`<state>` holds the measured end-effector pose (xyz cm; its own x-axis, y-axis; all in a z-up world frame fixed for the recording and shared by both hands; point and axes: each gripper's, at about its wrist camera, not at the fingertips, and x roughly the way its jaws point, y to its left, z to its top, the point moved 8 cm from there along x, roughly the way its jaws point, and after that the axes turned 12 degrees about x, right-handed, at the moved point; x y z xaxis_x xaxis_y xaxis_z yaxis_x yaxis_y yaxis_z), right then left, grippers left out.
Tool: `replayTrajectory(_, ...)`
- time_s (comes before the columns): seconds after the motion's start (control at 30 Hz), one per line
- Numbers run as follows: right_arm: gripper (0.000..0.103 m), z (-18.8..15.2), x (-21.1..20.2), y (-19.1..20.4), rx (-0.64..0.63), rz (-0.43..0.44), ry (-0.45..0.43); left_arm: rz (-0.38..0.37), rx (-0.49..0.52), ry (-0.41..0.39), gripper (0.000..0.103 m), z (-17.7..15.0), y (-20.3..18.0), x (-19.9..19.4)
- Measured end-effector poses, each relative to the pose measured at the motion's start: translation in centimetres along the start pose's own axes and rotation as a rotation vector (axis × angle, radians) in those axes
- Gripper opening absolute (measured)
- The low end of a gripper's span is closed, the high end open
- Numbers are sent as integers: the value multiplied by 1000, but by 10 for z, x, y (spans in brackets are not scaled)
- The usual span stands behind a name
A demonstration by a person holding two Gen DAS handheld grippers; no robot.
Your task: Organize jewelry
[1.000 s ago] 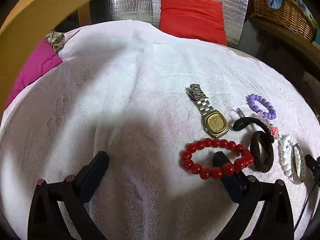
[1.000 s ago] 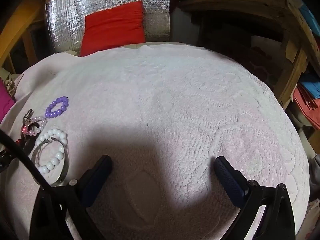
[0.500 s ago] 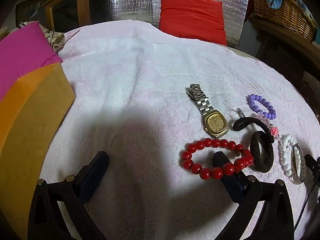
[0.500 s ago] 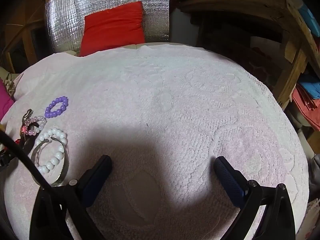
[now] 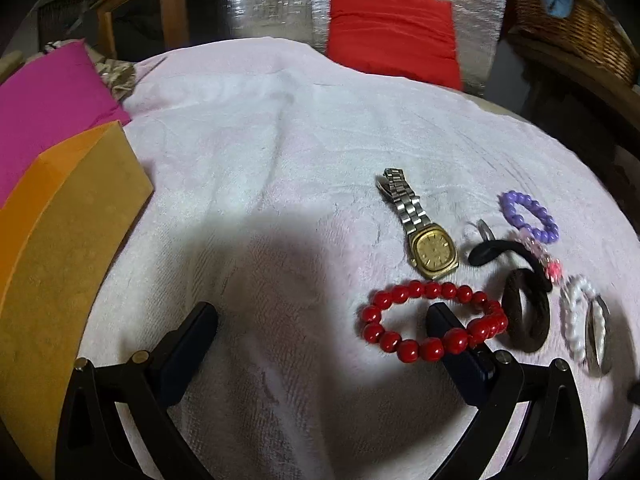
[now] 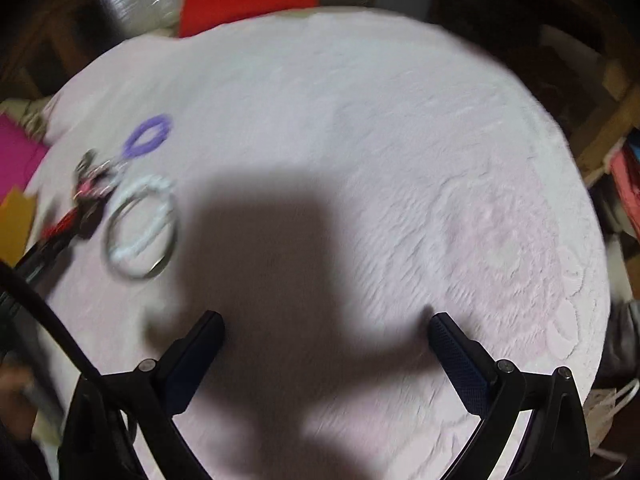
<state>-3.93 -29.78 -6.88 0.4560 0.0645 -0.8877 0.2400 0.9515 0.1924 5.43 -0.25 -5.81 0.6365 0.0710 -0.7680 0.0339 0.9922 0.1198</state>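
Jewelry lies on a white towel (image 5: 260, 184): a gold-faced watch (image 5: 430, 248), a red bead bracelet (image 5: 400, 346), a purple bead bracelet (image 5: 528, 216), dark hair ties (image 5: 524, 320), and a white bead bracelet with a metal bangle (image 5: 580, 320). An orange box (image 5: 60, 240) stands at the left. My left gripper (image 5: 320, 320) is open, its right finger (image 5: 460, 352) over the red bracelet. My right gripper (image 6: 322, 328) is open over bare towel; the white bracelet (image 6: 140, 228) and purple bracelet (image 6: 148, 136) lie to its left, blurred.
A magenta cloth (image 5: 44, 108) lies at the far left behind the box. A red cushion (image 5: 392, 32) leans on silver foil at the back. A wicker basket (image 5: 576, 32) sits on a wooden shelf at the right.
The orange box came into the left of the left wrist view and settled on the towel. The right wrist view has shifted and blurred, with the jewelry now further right in it.
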Motion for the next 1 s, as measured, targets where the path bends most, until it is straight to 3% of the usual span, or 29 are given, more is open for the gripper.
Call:
replayTrajectory(0.1,103,-3,-37,3,-4,13,-138,-64,26,36,103,-4,-5,-9)
replayTrajectory(0.17,103,-5,-84,5,-12,62,-313,-110,86,41,103,-11,-11,-32)
replayTrajectory(0.23,103,-10,-125,5,-20,124,-450,-100,104,-21,103,-15,-9,-76)
replayTrajectory(0.3,103,-17,-150,9,-23,194,-495,-41,122,-55,103,-20,-7,-121)
replayTrajectory(0.37,103,-23,-161,14,-9,233,-484,-26,134,-84,103,-28,-11,-170)
replayTrajectory(0.43,103,-31,-163,13,4,203,-440,3,132,-115,103,-29,-5,-204)
replayTrajectory(0.53,103,-35,-173,21,-6,228,-440,105,174,-209,103,-31,-3,-265)
replayTrajectory(0.57,103,-41,-180,21,-14,223,-447,158,169,-239,103,-30,-1,-279)
replayTrajectory(0.63,103,-51,-186,25,-51,211,-430,195,118,-244,103,-26,5,-293)
replayTrajectory(0.73,103,-46,-189,29,-63,216,-411,153,116,-227,103,-17,13,-290)
replayTrajectory(0.83,103,-39,-185,32,-70,237,-407,177,76,-323,103,-12,25,-276)
replayTrajectory(1.0,103,-17,-156,52,-95,249,-428,206,73,-285,103,-8,25,-227)
